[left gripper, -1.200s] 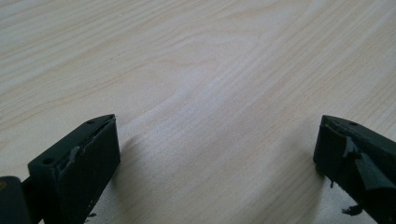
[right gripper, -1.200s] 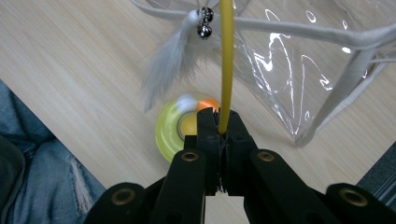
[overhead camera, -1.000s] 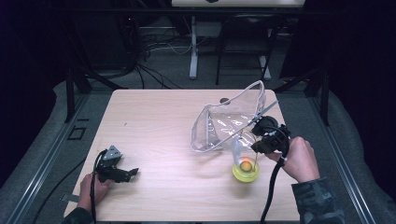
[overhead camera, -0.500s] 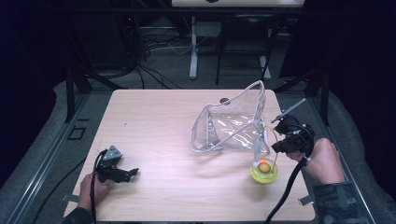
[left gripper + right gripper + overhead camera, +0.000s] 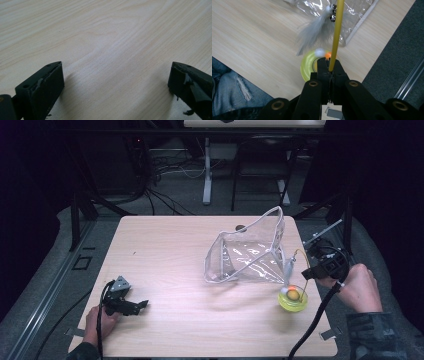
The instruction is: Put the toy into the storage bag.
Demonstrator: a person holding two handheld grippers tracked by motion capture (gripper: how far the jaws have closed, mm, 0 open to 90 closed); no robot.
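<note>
Your right claw is clamped tight on the thin yellow wand, which rises toward the top of the right gripper view with a grey feather tuft hanging from its far end. In the high view this claw sits at the right edge of the counter, with the tuft over the small yellow-green dish at lower right, just below the clear plastic pouch.

The step looks like lifting the feather toy clear of the pouch and dish. Keep the grip firm, since the wand is slim and could twist between the jaws. Raise it straight so the tuft does not drag the light dish or snag the pouch's rim.

Your left claw rests at lower left, jaws wide apart and holding nothing. I would bring it over to steady the pouch.
</note>
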